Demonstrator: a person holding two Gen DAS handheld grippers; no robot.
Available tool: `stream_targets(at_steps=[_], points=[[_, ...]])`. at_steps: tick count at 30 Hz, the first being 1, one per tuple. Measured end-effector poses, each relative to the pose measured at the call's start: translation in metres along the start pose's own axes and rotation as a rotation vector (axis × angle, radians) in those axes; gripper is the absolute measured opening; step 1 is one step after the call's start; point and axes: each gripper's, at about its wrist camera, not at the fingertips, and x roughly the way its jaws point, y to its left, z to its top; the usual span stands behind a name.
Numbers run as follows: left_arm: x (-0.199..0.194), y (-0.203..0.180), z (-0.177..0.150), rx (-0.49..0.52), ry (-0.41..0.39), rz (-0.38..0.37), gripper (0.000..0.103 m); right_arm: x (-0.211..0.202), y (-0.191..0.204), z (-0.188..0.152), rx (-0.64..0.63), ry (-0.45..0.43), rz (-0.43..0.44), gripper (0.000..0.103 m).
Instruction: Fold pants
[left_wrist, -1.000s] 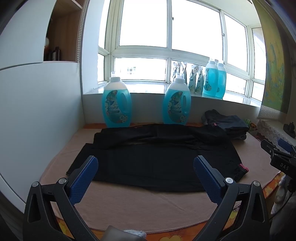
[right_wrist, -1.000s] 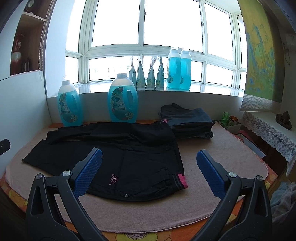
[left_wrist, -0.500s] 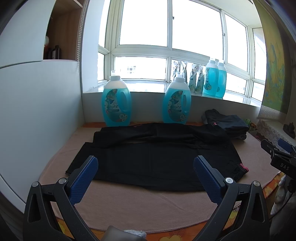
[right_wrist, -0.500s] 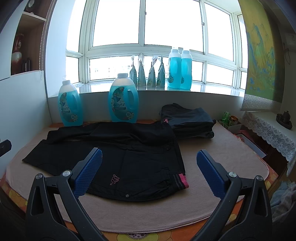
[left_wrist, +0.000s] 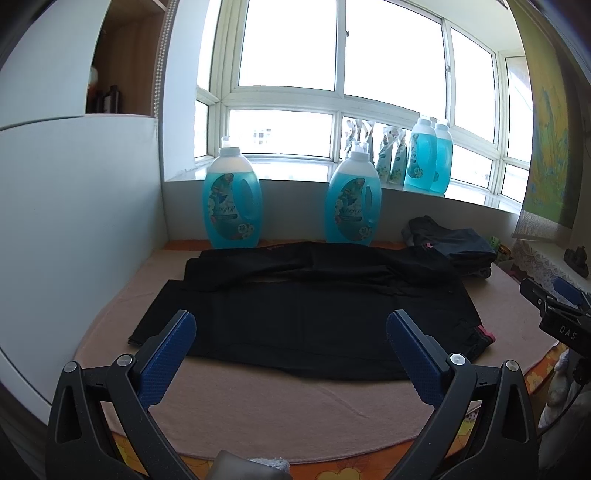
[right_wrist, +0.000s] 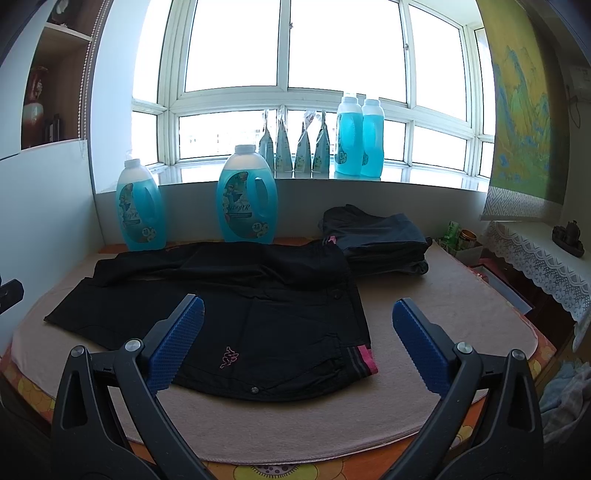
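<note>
Both jaws stand wide and hold nothing: the left gripper (left_wrist: 290, 345) and right gripper (right_wrist: 297, 330) hang above the near edge of the black pants (right_wrist: 236, 299), which lie spread flat on the pink mat (right_wrist: 436, 306). Only the right view shows the pants' pink logo (right_wrist: 229, 356); a folded dark pile (right_wrist: 380, 240) sits behind the pants' waistband end, two blue bottles (left_wrist: 232, 199) behind the pants.

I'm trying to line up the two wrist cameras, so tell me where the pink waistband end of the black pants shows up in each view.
Left wrist: pink waistband end at right of centre, past the right finger, near the mat's edge.
Right wrist: pink waistband end lies low, just right of centre, between the fingers.
Shared landmark: the folded dark pile behind the black pants.
</note>
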Motion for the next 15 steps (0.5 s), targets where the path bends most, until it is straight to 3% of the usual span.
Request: stream_targets(at_steps=[15], points=[[0.0053, 0.0083, -0.0021, -0.031, 0.009, 0.014, 0.103, 0.0039, 0.0063, -0.0060, 0.001, 0.012, 0.003, 0.103]])
